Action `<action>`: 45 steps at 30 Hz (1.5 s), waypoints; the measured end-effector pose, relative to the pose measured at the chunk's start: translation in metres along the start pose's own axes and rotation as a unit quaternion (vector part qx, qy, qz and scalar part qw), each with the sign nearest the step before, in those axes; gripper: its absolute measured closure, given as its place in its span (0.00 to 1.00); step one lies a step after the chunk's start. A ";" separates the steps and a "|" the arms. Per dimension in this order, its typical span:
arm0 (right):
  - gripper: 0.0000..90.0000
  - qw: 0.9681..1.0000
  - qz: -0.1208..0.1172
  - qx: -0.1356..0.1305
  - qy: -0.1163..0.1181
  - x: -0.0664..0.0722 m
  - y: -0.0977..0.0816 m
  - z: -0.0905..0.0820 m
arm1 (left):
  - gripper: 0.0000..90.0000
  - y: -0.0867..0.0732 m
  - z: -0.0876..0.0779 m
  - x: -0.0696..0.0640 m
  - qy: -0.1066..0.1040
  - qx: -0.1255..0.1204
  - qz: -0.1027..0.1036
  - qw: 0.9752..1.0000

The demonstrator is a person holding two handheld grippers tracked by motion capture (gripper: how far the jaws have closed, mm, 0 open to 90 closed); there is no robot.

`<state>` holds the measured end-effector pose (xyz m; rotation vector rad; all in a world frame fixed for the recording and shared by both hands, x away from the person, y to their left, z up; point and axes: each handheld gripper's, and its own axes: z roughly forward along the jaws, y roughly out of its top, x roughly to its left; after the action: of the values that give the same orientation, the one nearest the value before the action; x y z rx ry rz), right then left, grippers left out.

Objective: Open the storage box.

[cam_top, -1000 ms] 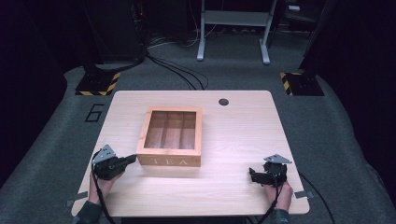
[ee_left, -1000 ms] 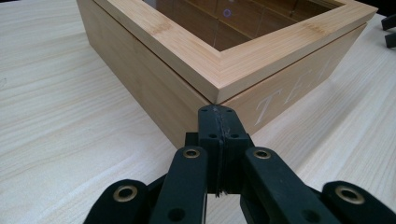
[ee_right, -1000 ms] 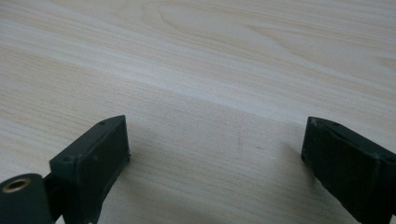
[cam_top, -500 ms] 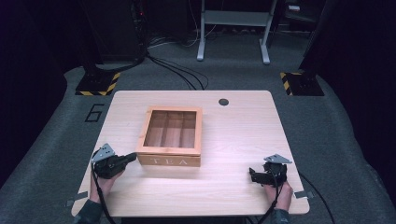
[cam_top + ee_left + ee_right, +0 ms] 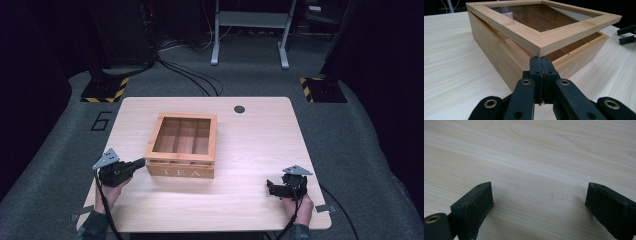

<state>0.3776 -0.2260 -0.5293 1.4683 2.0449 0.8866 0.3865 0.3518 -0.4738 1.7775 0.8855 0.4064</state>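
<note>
Left gripper view puts the left claw (image 5: 541,65) nearest of all: its two black jaws are clenched flat against each other with nothing between them, and their joined tips sit wedged at the near corner of the square pale-wood tea box with a glass-paned lid (image 5: 541,37), right in the gap under the glass-paned lid (image 5: 549,17). That lid stands slightly lifted off the body at this corner, so the step in hand looks like prying it open. To do that well, I judge the clenched tips should stay tucked under the lid frame and rise smoothly, following the arc of the hinge on the far side rather than pushing straight forward, which could slide the whole box across the light wooden surface (image 5: 454,50). Keeping the tips on the wooden frame, clear of the pane, seems wise.

Farther right, the high view shows the right claw (image 5: 272,188) resting near the front right of the surface, well apart from the box; its own view shows the jaws released and spread wide over bare wood. If the box starts to skid, this free claw could steady the front wall.

The box itself sits near the middle of the surface, its lettered front facing the person, and beyond it lies a small dark round cable hole (image 5: 239,109) near the far edge.
</note>
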 end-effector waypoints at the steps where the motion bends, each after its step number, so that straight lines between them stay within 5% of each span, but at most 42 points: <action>1: 0.08 1.000 0.000 0.000 0.000 0.000 0.000 0.000 | 0.99 0.002 0.000 0.000 -0.002 0.001 0.001 1.000; 45: 0.08 1.000 0.000 0.000 0.000 0.000 0.000 0.000 | 0.98 0.059 -0.006 0.008 0.000 -0.012 0.028 1.000</action>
<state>0.3776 -0.2260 -0.5293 1.4684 2.0452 0.8866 0.4095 0.3517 -0.4191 1.7845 0.8283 0.4510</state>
